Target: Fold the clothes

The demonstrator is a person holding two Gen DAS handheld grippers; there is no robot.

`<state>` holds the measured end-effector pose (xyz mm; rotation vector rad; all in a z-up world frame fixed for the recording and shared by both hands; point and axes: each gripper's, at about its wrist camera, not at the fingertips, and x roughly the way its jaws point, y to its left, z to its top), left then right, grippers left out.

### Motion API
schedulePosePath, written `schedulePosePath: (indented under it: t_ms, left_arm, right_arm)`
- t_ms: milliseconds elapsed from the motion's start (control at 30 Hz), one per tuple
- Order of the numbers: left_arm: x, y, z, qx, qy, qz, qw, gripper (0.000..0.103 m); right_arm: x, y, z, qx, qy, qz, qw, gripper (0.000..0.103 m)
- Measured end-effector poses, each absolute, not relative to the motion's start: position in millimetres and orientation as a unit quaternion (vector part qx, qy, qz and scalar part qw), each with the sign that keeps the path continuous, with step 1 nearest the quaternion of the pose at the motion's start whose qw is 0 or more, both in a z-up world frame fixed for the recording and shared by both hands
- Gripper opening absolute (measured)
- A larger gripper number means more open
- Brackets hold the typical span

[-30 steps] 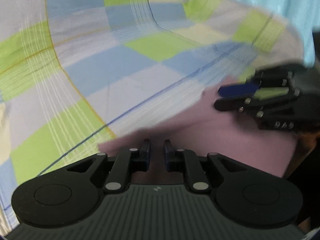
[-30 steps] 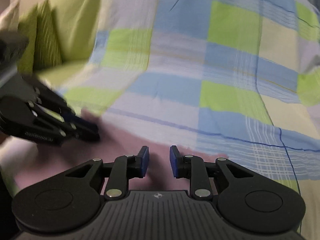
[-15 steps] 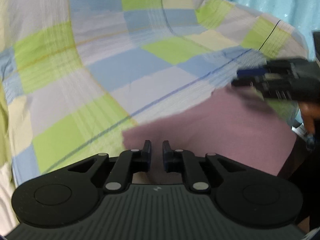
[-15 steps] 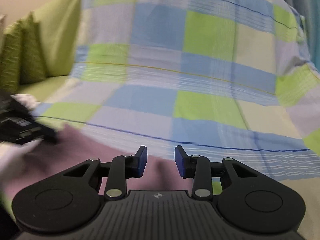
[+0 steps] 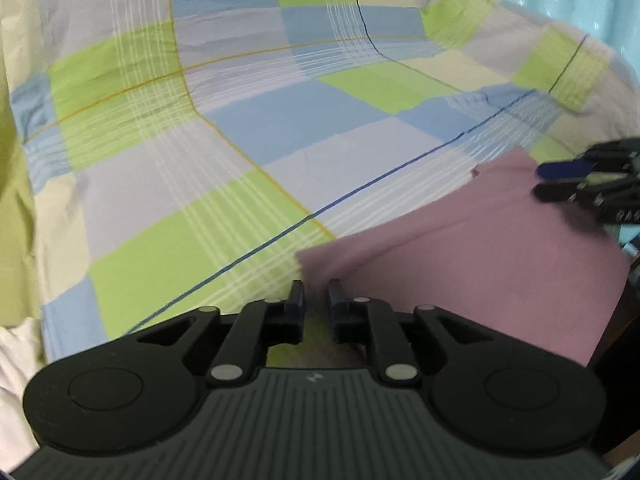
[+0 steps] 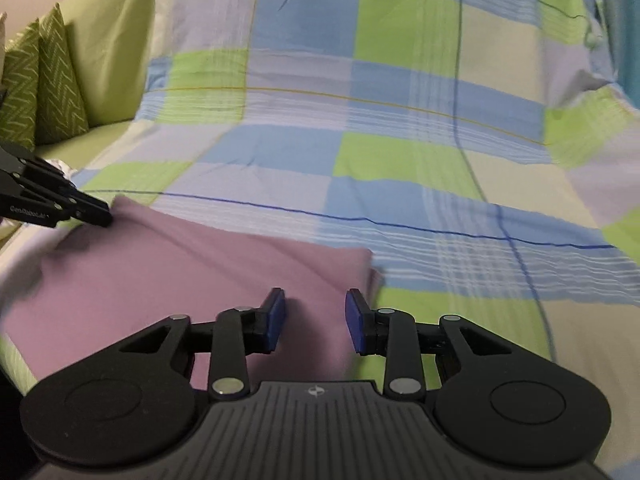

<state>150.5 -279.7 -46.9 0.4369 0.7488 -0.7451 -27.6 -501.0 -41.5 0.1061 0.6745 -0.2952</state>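
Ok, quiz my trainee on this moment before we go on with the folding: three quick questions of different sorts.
1. True or false: the right claw is shut on the pink garment.
2. In the right wrist view, what stands at the far left? A) a lamp B) green cushions C) a basket
3. Fill in: the pink garment lies on a checked ___.

Key: 1. False; its jaws stand apart above the garment. 2. B. 3. sheet.
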Motion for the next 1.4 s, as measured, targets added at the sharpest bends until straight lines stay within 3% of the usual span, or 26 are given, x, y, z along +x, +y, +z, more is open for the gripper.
schedulePosePath:
  t_ms: [233, 367, 600, 700, 933, 1100, 1167, 1400]
  left_arm:
    - [95, -278, -17, 0.172, 0.316, -0.392, 0.847, 0.009]
    - [79, -300, -41, 0.226, 0.345, -0.406, 0.815, 0.01]
    - [85, -277, -44, 0.234, 0.366, -0.398, 0.808, 0.013]
    - [87, -280, -37, 0.227, 0.354, -0.392, 0.818, 0.012]
    - [111, -291, -41, 0.222, 0.343, -0.383, 0.829, 0.012]
    - [130, -269, -50, 0.173, 0.366, -0.389, 0.827, 0.022]
    - [134, -267, -51, 0.168, 0.368, -0.393, 0.826, 0.023]
    - [128, -271, -46, 0.19, 0.358, -0.394, 0.825, 0.022]
  right_arm:
    - [-36, -457, -33, 0.074, 0.318, -0.102, 0.94, 0.034]
    - [-23, -435, -49, 0.097, 0.349, -0.071, 0.929, 0.035]
    - [-54, -423, -44, 0.062, 0.396, -0.066, 0.914, 0.038]
    - [-59, -424, -32, 0.075, 0.376, -0.078, 0.92, 0.038]
    - [-3, -397, -26, 0.07, 0.329, -0.042, 0.941, 0.038]
    - [25, -379, -46, 0.052, 0.341, 0.005, 0.939, 0.039]
    - [19, -365, -52, 0.024, 0.348, 0.024, 0.937, 0.046]
    - [-22, -354, -53, -0.006, 0.377, 0.028, 0.926, 0.042]
